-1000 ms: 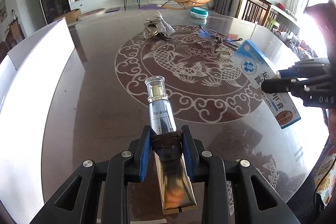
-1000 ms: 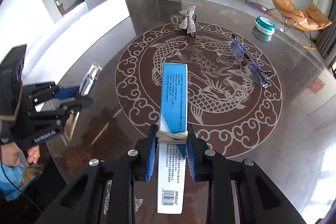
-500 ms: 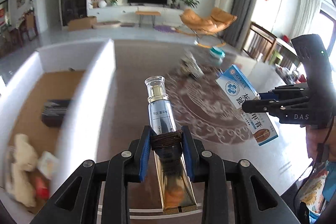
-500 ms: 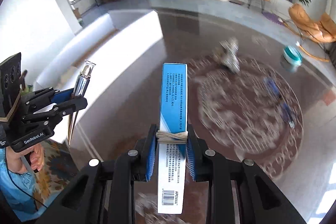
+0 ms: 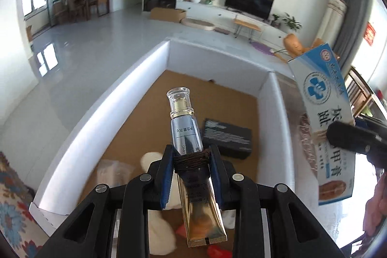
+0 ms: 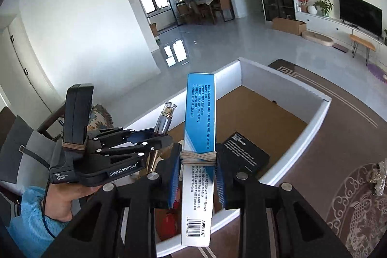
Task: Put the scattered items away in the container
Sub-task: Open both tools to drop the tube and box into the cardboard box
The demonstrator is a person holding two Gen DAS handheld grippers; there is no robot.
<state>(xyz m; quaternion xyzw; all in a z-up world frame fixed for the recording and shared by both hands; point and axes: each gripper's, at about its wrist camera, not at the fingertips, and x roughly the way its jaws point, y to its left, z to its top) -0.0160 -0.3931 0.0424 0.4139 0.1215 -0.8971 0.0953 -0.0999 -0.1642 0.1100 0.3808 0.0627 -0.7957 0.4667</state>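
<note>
My left gripper (image 5: 191, 156) is shut on a gold cosmetic tube (image 5: 186, 134) with a clear cap, held above the white cardboard box (image 5: 101, 127) with a brown floor. My right gripper (image 6: 197, 158) is shut on a blue and white medicine carton (image 6: 198, 127), also over the box (image 6: 314, 117). In the right wrist view the left gripper (image 6: 145, 139) and its tube (image 6: 164, 121) hang at the left over the box. The carton (image 5: 324, 117) shows at the right of the left wrist view.
Inside the box lie a black carton (image 5: 227, 139), a white soft item (image 5: 157, 217) and red pieces (image 5: 215, 250). A silver wrapped item (image 6: 381, 178) stays on the dark patterned table (image 6: 350, 204) to the right. A person's hand (image 6: 63, 200) holds the left gripper.
Both grippers swung left from above the patterned table to above the white box, each keeping its item. The box now fills the middle of both views.
</note>
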